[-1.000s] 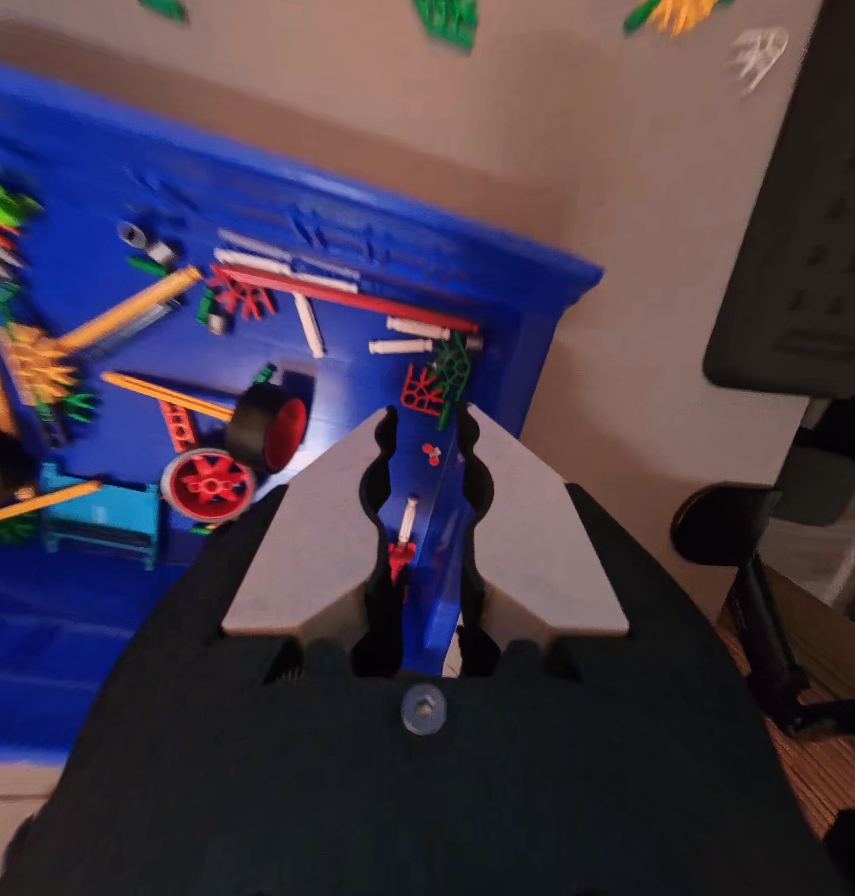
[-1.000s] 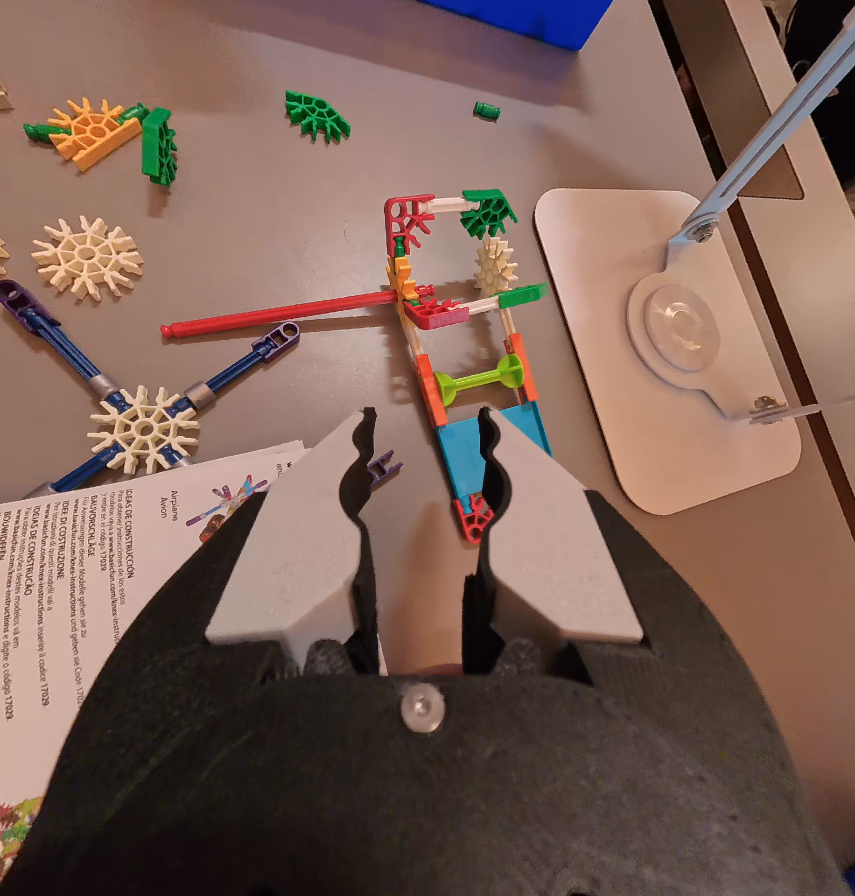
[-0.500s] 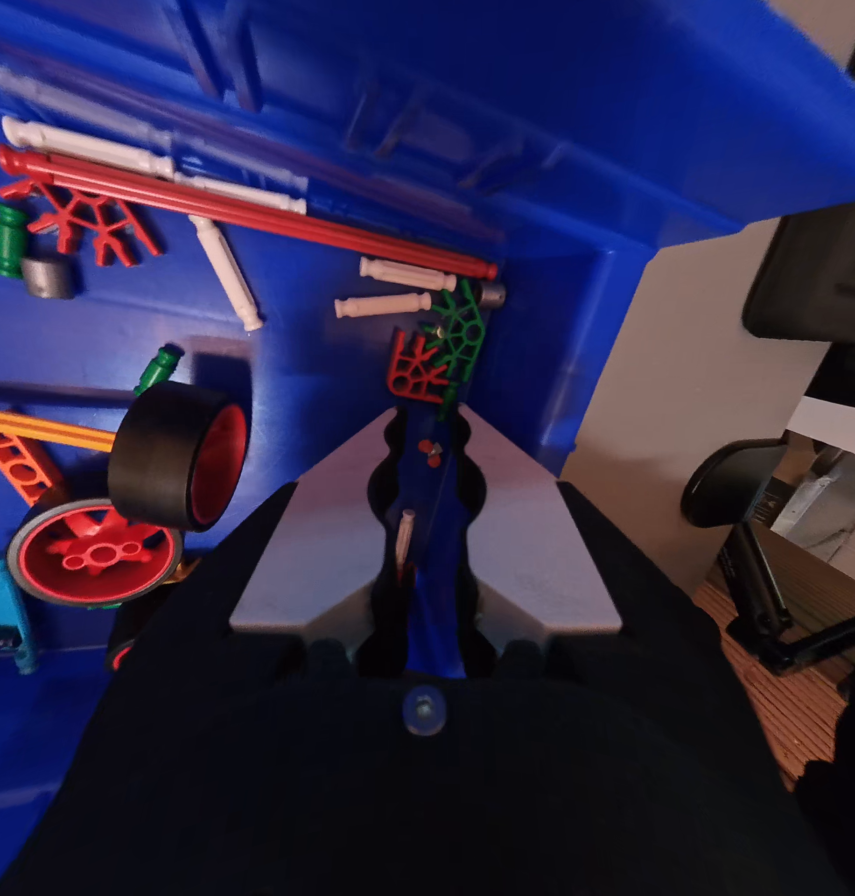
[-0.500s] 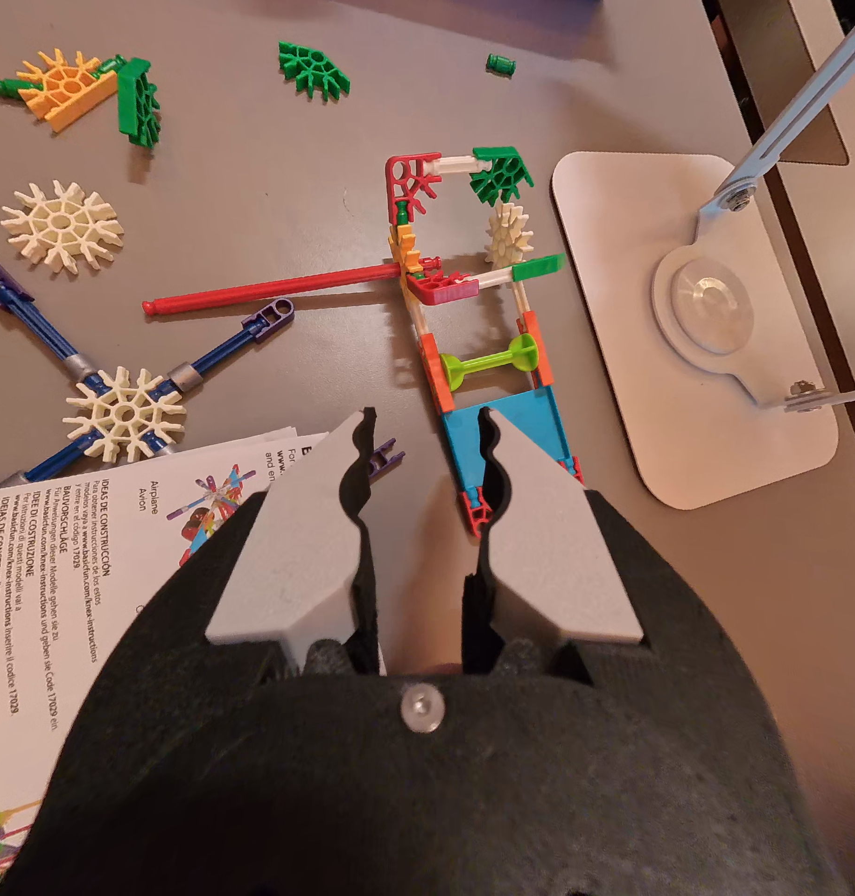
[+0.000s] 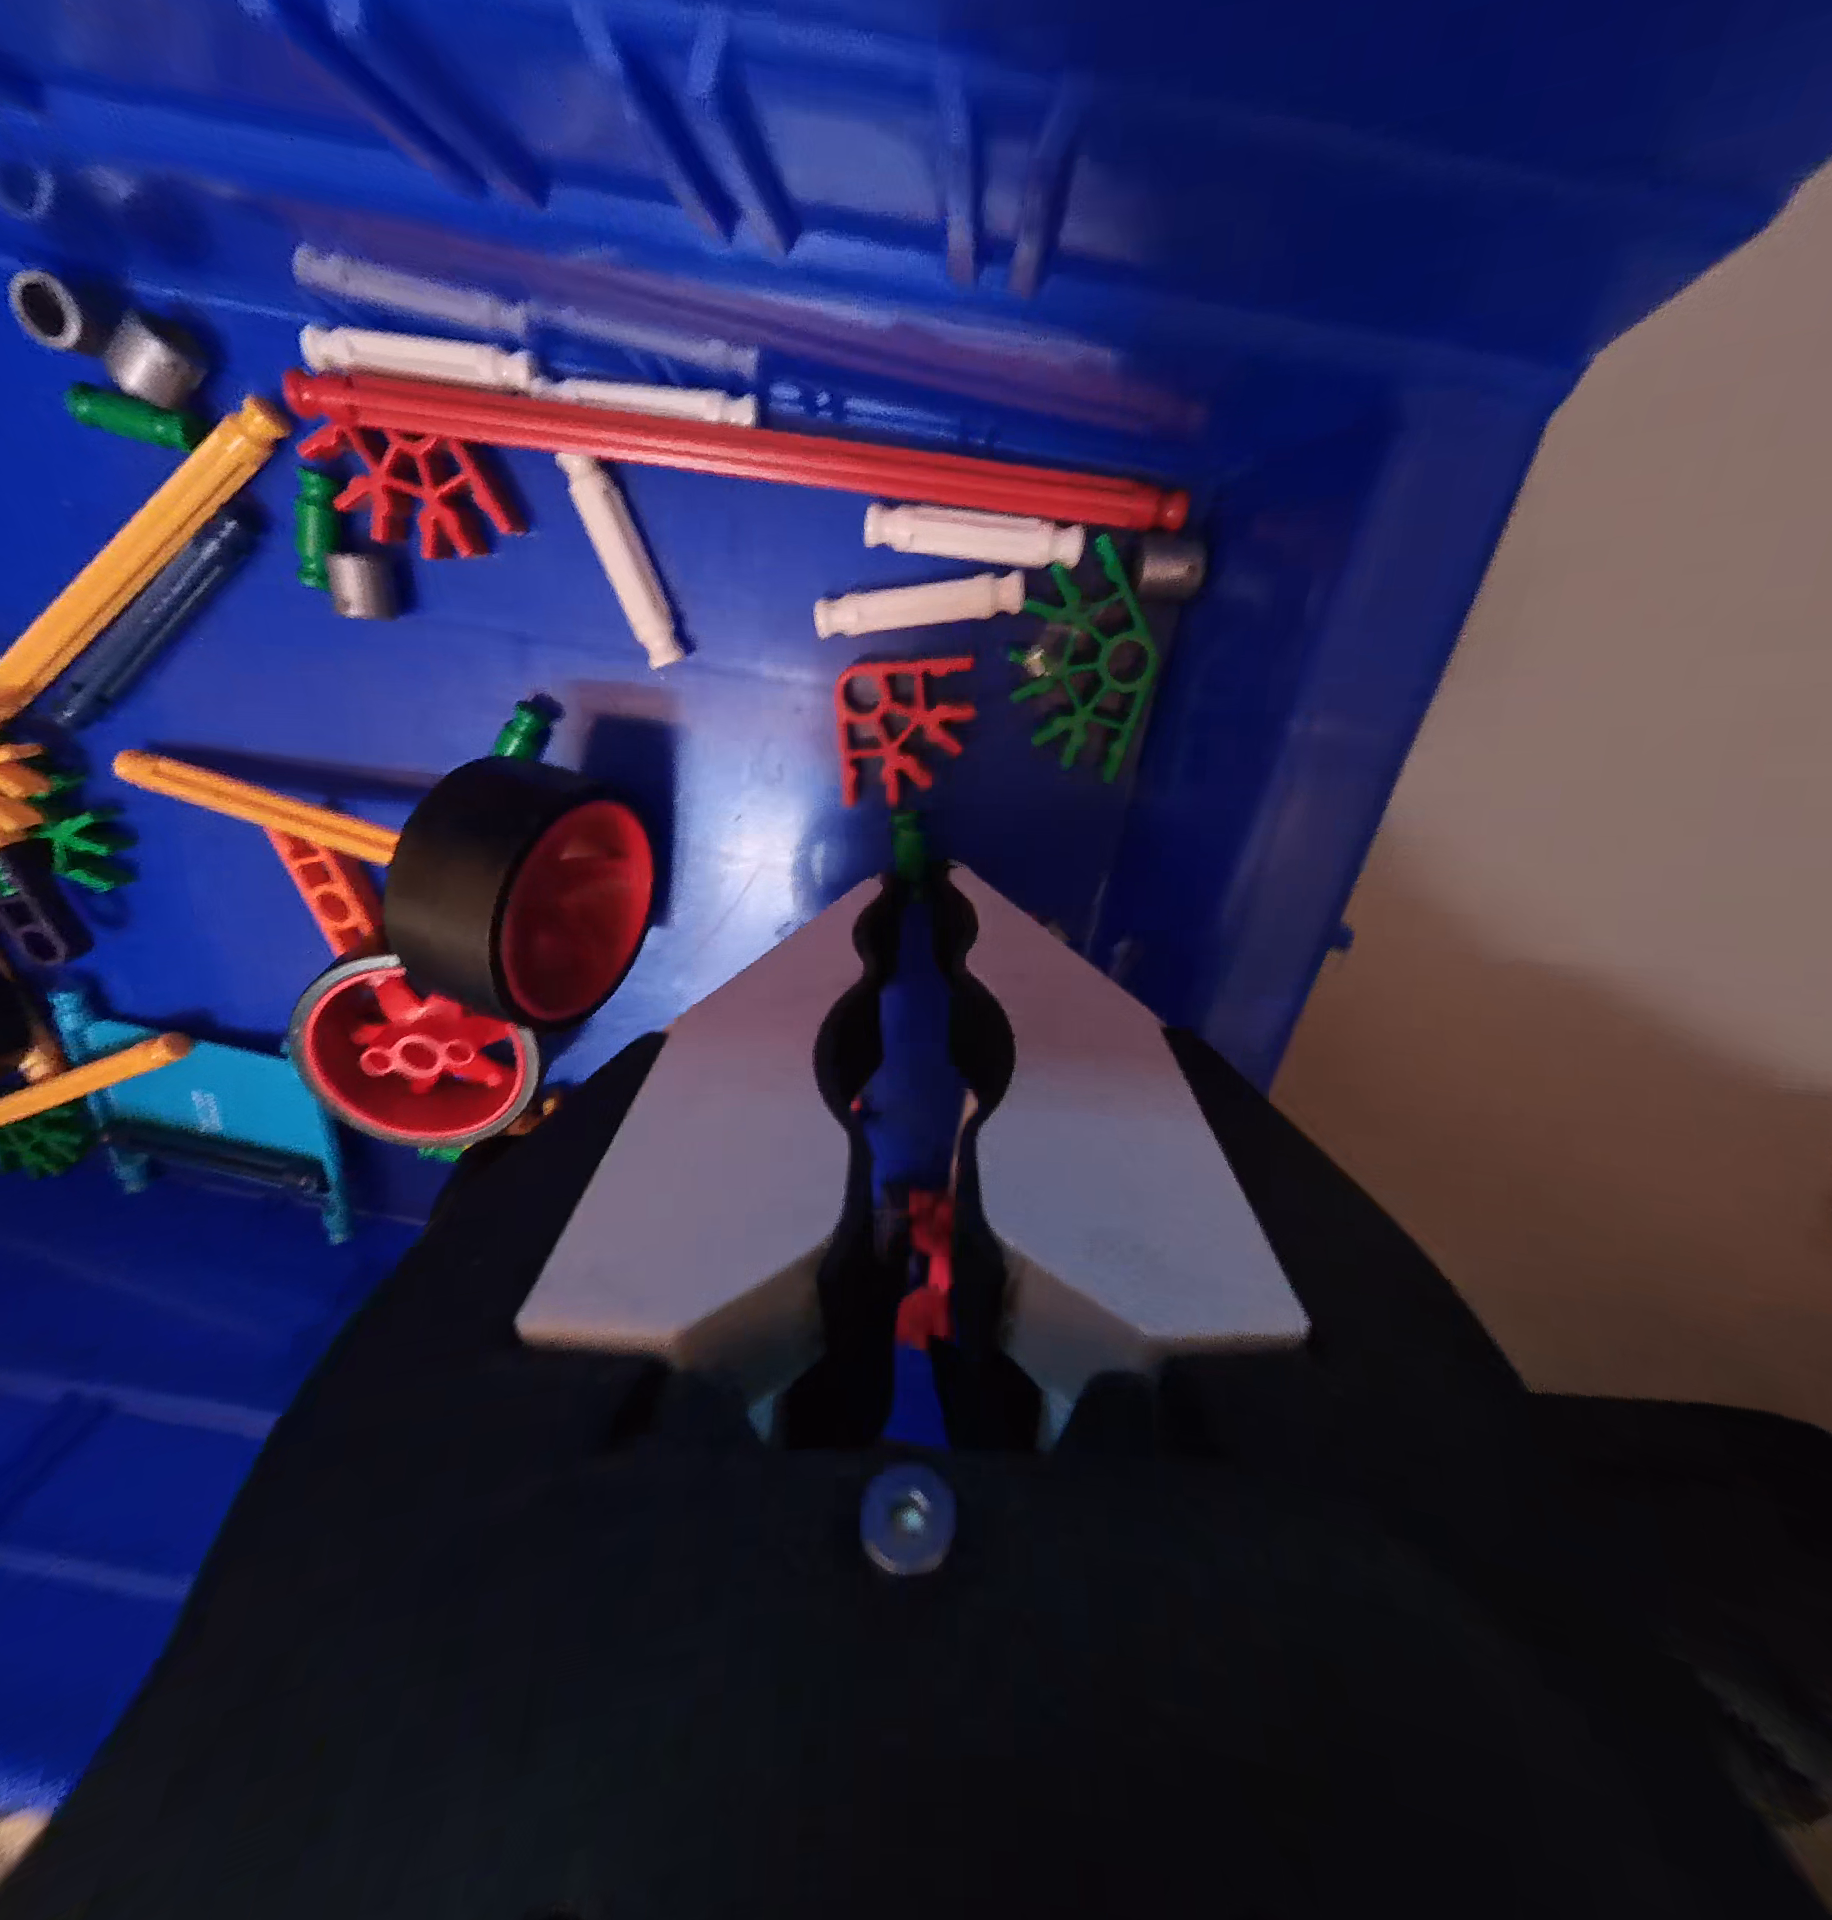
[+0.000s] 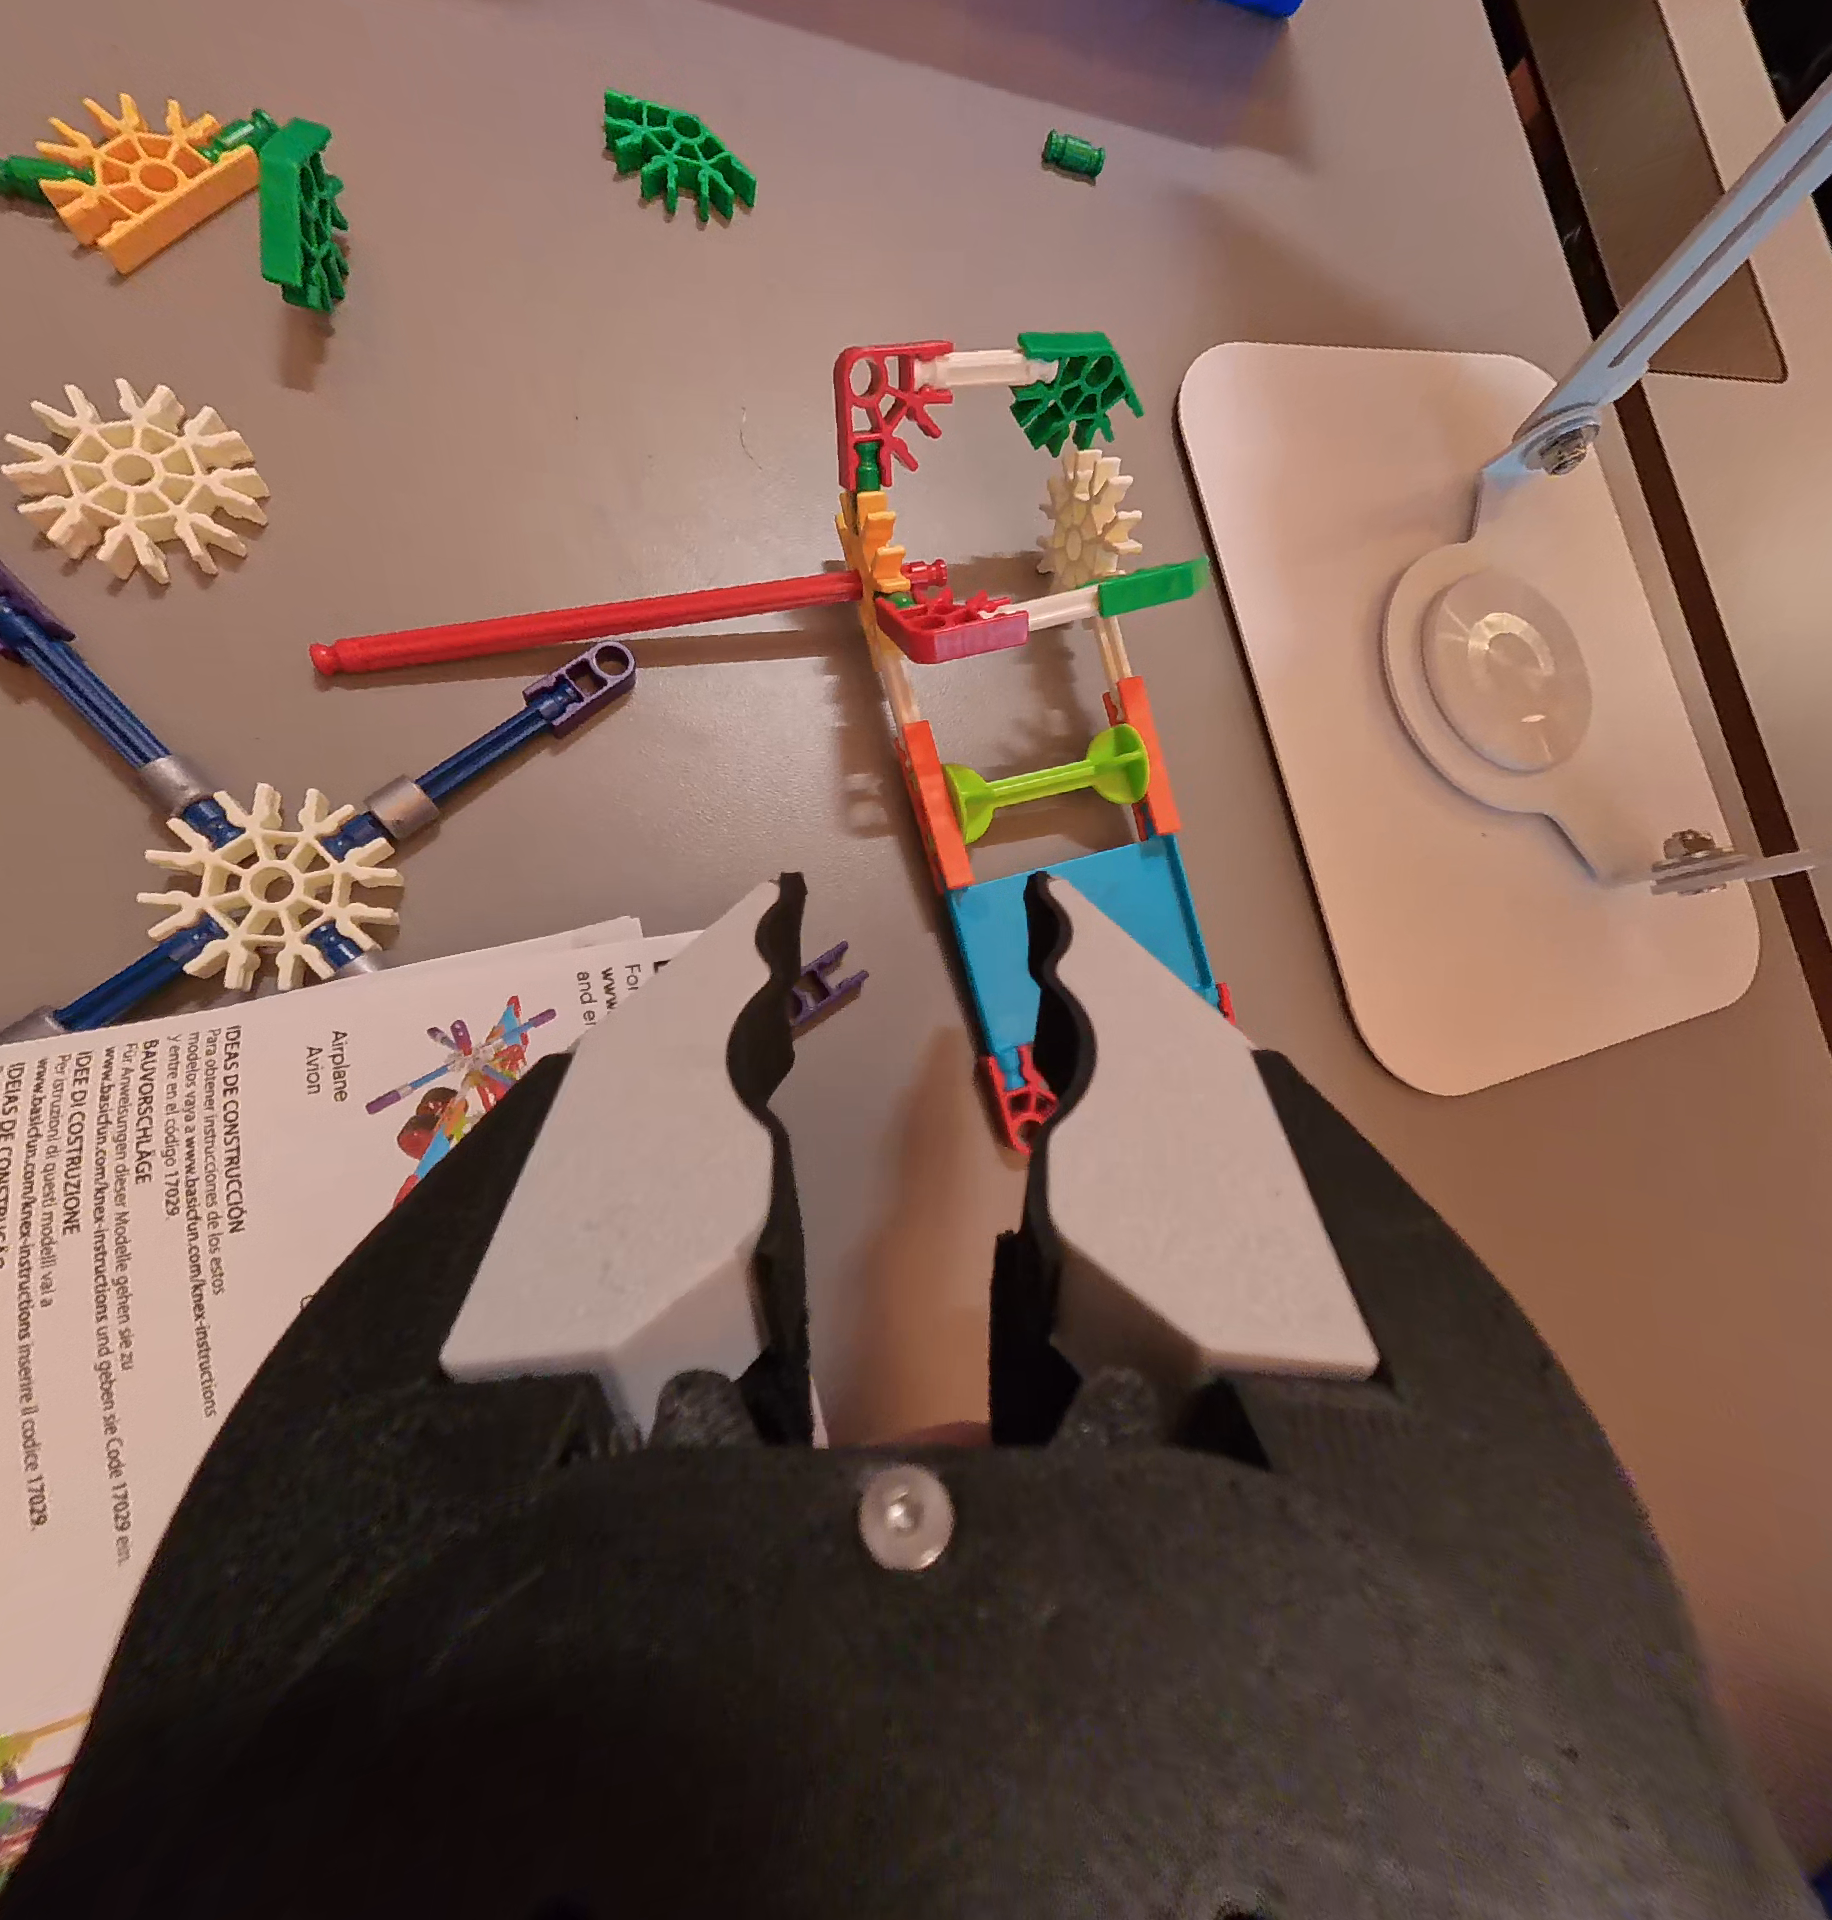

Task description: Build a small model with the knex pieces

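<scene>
With its jaws drawn almost together, the left gripper [image 5: 912, 883] sits inside a blue plastic bin [image 5: 1286, 790], tips pinching one end of a small green plastic rod [image 5: 906, 837] that pokes out just beyond them. Whether the rod is lifted off the bin floor cannot be told. A small red connector piece [image 5: 927, 1262] shows in the gap lower down between the jaws; contact with it is unclear.

Just past the tips lie a red corner connector [image 5: 896, 722] and a green fan-shaped connector [image 5: 1094, 660], close together. Behind them are short white rods [image 5: 917, 603] and a long red rod [image 5: 735, 447] lying across the bin. To the left, a black tyre with red hub [image 5: 522, 888] leans on a red spoked wheel [image 5: 413, 1060].

Right gripper [image 6: 912, 883]: jaws wide apart, holding nothing, hovering over a grey surface [image 6: 538, 416]. Its right finger overlaps a blue panel [image 6: 995, 935] at the near end of a multicoloured ladder-like construction-toy assembly [image 6: 1037, 790]. Its left finger covers the edge of a printed instruction sheet [image 6: 268, 1143]. A cream snowflake connector with blue rods [image 6: 268, 883] lies to the left; a white lamp base [image 6: 1307, 623] stands to the right of the assembly.
</scene>
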`<act>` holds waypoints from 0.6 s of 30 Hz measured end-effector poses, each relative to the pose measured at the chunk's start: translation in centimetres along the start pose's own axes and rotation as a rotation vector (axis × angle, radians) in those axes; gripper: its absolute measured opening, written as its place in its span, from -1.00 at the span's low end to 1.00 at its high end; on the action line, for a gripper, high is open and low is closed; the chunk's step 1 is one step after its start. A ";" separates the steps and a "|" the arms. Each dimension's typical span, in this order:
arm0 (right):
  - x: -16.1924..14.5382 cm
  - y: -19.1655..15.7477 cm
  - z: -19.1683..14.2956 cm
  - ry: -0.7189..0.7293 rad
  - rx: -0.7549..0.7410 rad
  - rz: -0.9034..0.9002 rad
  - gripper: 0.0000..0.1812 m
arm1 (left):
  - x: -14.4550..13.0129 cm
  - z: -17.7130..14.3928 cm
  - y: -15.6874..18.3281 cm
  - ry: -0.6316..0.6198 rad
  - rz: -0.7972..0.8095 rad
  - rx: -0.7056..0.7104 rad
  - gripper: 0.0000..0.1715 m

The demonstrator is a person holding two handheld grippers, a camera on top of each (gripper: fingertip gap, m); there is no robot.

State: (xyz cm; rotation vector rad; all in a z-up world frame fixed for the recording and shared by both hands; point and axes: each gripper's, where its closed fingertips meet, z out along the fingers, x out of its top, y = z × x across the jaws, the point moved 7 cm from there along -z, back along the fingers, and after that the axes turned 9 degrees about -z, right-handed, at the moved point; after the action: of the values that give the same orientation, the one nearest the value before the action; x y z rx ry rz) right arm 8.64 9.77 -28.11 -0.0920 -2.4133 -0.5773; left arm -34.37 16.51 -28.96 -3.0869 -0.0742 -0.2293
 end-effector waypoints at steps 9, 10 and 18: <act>0.4 2.1 -2.1 0.053 -0.122 0.067 -0.55 | 2.3 -8.5 -1.8 0.212 -0.079 0.247 -0.96; 0.5 2.5 -2.4 0.066 -0.139 0.084 -0.56 | 3.2 -9.7 -1.6 0.253 -0.075 0.273 -0.97; 4.7 3.0 -4.7 0.219 -0.140 0.023 -0.63 | 15.8 -13.0 3.5 0.631 -0.013 0.364 -0.97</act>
State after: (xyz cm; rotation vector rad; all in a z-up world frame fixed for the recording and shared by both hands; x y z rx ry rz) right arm 8.28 10.11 -20.83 -0.1102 -2.1564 -0.7070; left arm -20.46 13.05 -13.95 -2.5199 -0.0970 -1.0386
